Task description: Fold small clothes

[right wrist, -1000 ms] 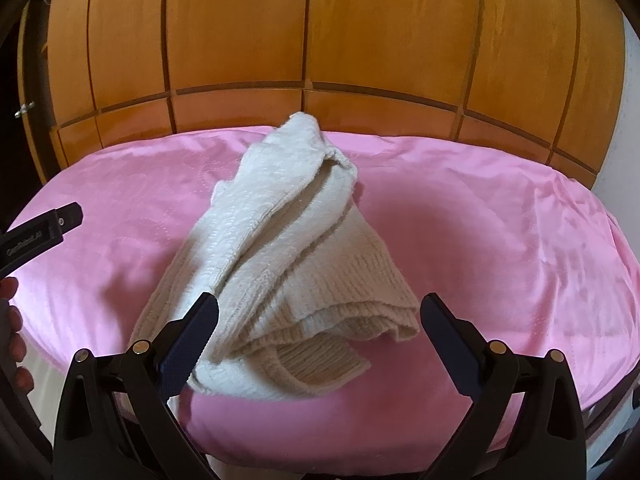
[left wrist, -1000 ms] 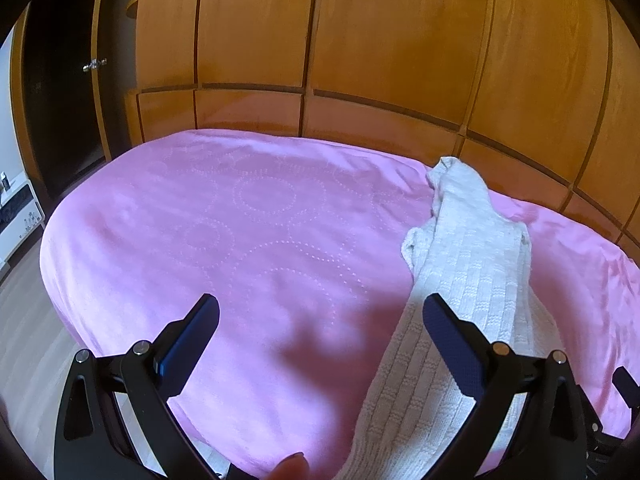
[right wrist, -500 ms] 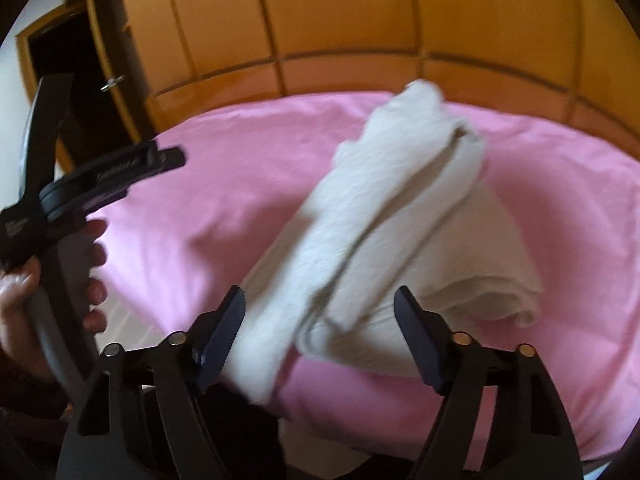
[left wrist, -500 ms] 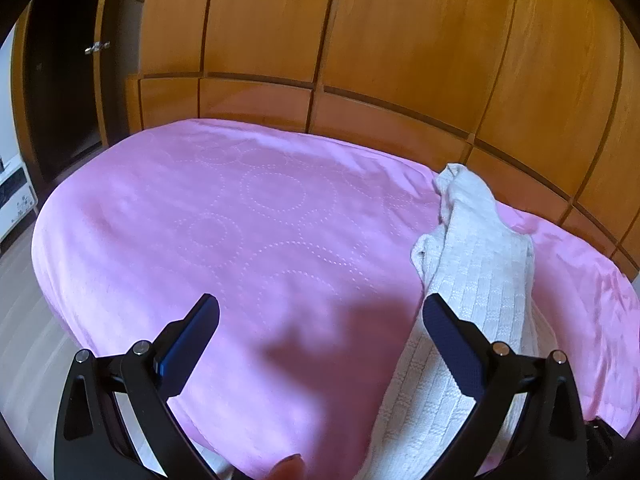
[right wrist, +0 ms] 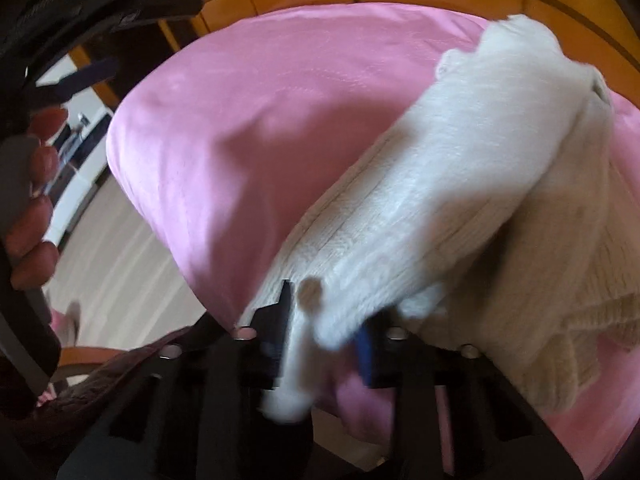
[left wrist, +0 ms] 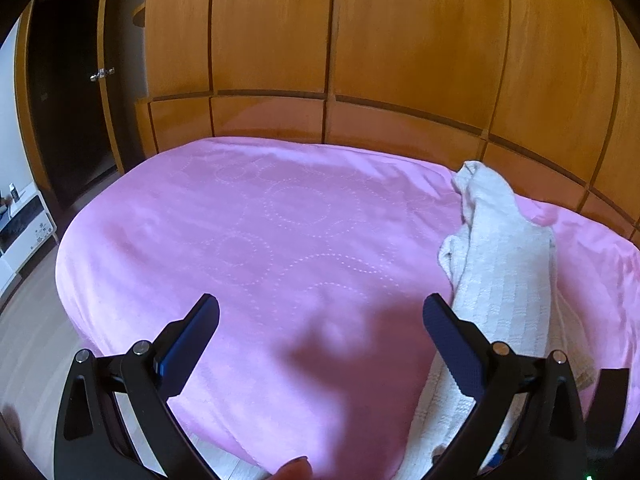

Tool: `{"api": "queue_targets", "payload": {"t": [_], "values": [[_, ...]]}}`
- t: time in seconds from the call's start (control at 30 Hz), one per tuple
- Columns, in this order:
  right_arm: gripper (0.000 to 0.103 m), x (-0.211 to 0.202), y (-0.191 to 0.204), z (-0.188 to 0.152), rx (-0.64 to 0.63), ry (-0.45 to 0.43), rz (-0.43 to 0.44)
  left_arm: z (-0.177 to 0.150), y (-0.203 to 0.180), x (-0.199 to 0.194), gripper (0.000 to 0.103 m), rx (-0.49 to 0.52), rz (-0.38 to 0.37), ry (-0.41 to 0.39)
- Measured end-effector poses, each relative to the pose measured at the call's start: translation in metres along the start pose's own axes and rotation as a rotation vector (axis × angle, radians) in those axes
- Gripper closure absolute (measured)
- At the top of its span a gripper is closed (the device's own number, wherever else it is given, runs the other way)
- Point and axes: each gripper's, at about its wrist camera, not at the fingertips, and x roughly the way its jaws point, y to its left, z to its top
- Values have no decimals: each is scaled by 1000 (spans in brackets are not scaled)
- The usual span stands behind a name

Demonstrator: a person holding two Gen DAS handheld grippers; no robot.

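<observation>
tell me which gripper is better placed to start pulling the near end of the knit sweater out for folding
Right. The right gripper is shut on the near end of the cream knit sweater. The left gripper is open over bare pink bedspread, beside the sweater and holding nothing.

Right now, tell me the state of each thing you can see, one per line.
Left gripper: jaws wide open, holding nothing.
Right gripper: jaws shut on the sweater's near end.
Cream knit sweater: bunched lengthwise, lying on the bed.
Pink bedspread: spread smooth over the bed.
</observation>
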Motion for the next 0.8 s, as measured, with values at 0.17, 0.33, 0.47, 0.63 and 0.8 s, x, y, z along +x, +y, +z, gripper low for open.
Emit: {"api": "queue_targets", "payload": {"t": [0.17, 0.33, 0.47, 0.63, 0.8], "values": [[95, -28, 3, 3, -46, -81, 4, 0, 4, 6, 2, -11, 2, 14], [96, -88, -12, 13, -19, -185, 83, 3, -4, 16, 2, 10, -33, 29], [96, -154, -49, 24, 35, -341, 21, 6, -10, 21, 2, 9, -93, 54], [96, -227, -153, 33, 244, -538, -237, -7, -25, 28, 2, 28, -170, 108], [96, -254, -278, 35, 463, -536, -584, -21, -53, 41, 2, 110, -278, 200]]}}
